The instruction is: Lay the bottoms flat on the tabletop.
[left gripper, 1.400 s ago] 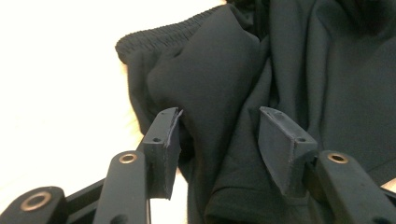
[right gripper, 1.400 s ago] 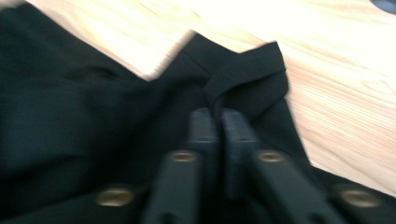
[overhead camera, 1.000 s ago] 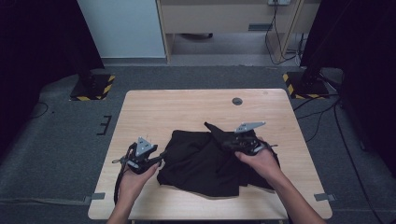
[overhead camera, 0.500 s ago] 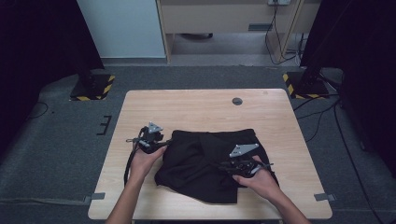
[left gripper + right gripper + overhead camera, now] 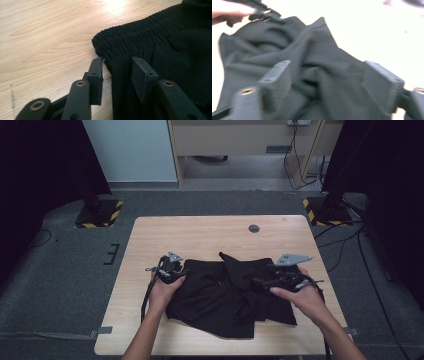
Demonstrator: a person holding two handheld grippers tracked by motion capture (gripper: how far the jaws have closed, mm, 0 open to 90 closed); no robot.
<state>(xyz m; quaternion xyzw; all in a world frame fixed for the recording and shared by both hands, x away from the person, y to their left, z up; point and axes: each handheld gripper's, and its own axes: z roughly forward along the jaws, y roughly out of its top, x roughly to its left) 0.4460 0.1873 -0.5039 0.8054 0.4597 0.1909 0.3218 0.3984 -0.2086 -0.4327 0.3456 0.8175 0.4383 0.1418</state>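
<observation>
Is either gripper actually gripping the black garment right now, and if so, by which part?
Nothing is held. The left gripper straddles the black shorts' elastic waistband corner, jaws closing but not yet pressing. The right gripper has just opened above the fabric.

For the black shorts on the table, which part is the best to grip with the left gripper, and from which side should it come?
Probably the corner of the elastic waistband of the black shorts, coming in low from the bare table side. That gathered band is thick and ridged, and its edge lies free on the wood. The left gripper already straddles the cloth just below it, jaws apart and lately closing.
</observation>
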